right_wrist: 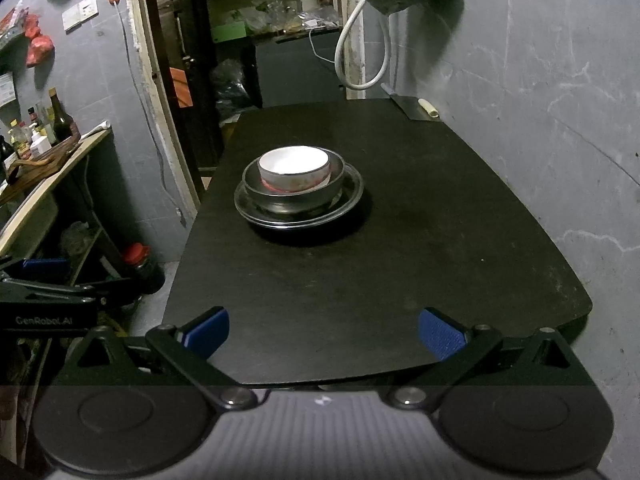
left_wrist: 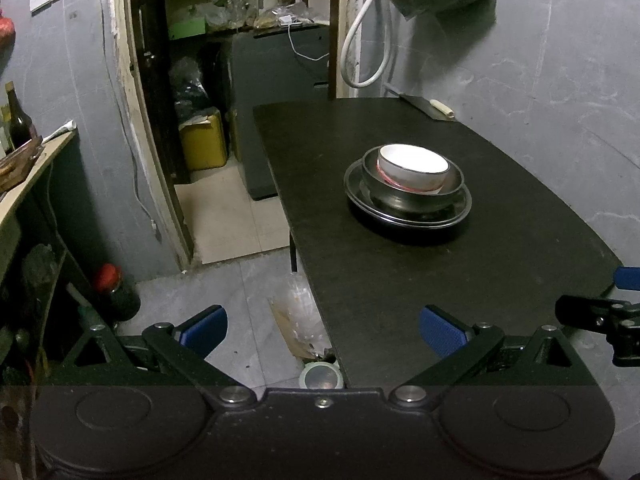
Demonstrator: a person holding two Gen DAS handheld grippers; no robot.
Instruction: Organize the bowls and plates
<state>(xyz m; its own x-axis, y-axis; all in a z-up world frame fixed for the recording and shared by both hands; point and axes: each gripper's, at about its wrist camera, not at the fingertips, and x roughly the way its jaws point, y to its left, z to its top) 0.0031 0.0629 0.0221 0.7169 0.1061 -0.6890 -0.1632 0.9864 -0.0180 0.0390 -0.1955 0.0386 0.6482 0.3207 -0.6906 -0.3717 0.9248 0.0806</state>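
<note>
Both the left gripper point(left_wrist: 323, 330) and right gripper point(right_wrist: 323, 330) hang wide and empty, so grabbing the white bowl point(right_wrist: 295, 170) could probably topple that nested stack point(right_wrist: 298, 194) off the table point(right_wrist: 440, 240).

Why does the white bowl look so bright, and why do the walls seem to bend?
Left wrist view: the white bowl is overexposed, its inside washed out; the room is dim. Right wrist view: same glare on the bowl, a dark shadow under the plates, and fisheye curving of table edges.
</note>
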